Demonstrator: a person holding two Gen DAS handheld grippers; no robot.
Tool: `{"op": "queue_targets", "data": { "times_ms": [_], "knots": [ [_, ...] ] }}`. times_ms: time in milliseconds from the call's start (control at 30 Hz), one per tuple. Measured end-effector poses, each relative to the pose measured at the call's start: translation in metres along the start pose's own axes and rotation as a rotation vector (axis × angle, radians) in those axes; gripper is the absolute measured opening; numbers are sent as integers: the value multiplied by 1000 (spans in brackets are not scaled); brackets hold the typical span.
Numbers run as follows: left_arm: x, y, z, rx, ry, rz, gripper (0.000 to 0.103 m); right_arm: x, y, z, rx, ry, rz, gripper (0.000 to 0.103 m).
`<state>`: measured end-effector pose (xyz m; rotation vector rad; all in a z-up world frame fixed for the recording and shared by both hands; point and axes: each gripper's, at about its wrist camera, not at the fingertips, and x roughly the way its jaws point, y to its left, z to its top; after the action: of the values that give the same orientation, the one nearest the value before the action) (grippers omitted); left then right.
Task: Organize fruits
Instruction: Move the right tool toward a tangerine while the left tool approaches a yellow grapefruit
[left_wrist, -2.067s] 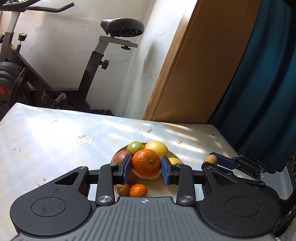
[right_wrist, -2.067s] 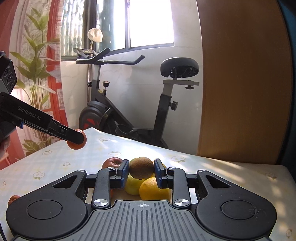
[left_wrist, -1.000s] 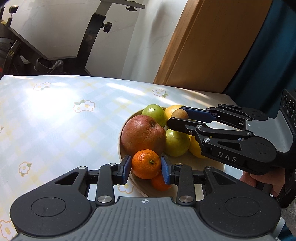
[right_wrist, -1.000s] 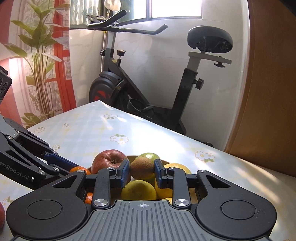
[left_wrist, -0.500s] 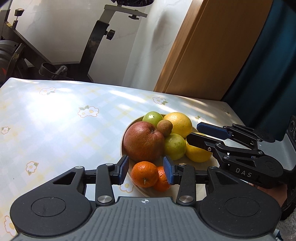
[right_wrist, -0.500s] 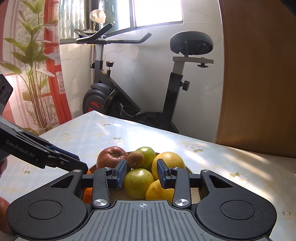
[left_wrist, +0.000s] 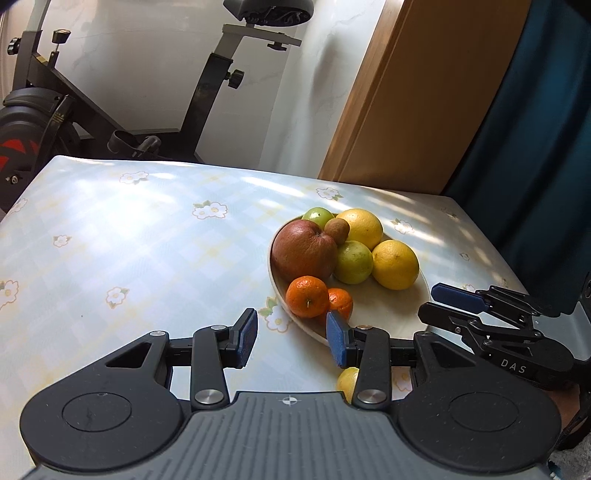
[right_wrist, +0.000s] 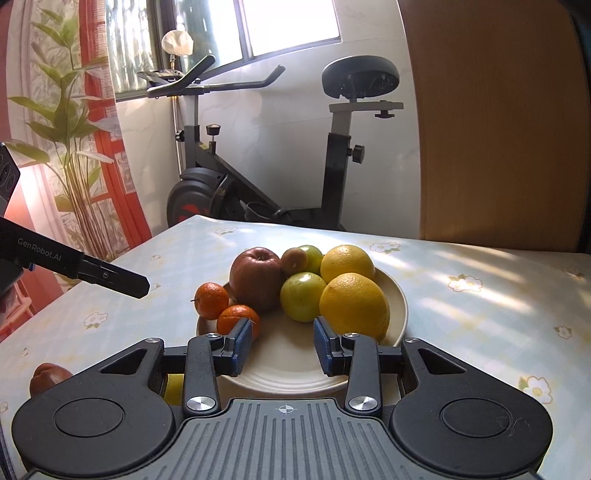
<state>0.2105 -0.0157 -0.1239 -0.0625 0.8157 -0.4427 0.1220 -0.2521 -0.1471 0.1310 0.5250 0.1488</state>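
Largest on the plate (right_wrist: 400, 301): red apple (right_wrist: 256, 277), firm and heavy, best pinched across the widest middle, skin dull and slightly wrinkled. Next, two yellow citrus (right_wrist: 354, 303), rounded, probably slick and prone to rolling. Then a green fruit (right_wrist: 303, 296), a second one behind, two small mandarins (right_wrist: 211, 300) near the rim, soft-skinned, needing a light squeeze. Smallest, a brown kiwi (right_wrist: 294, 258) perched on the pile. Left gripper (left_wrist: 291, 338) spread wide, empty. Right gripper (right_wrist: 283, 346) likewise agape, holding nothing.
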Motion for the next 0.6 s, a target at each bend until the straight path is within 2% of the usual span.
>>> {"op": "queue_targets", "data": {
  "times_ms": [333,600],
  "knots": [
    [-23,0,-24,8,2,1,43,-23,28,-26,-40,10,-17,35],
    [-27,-8,-33,26,5,-18,43,-36,33,-51,-82,50,-29,35]
  ]
}}
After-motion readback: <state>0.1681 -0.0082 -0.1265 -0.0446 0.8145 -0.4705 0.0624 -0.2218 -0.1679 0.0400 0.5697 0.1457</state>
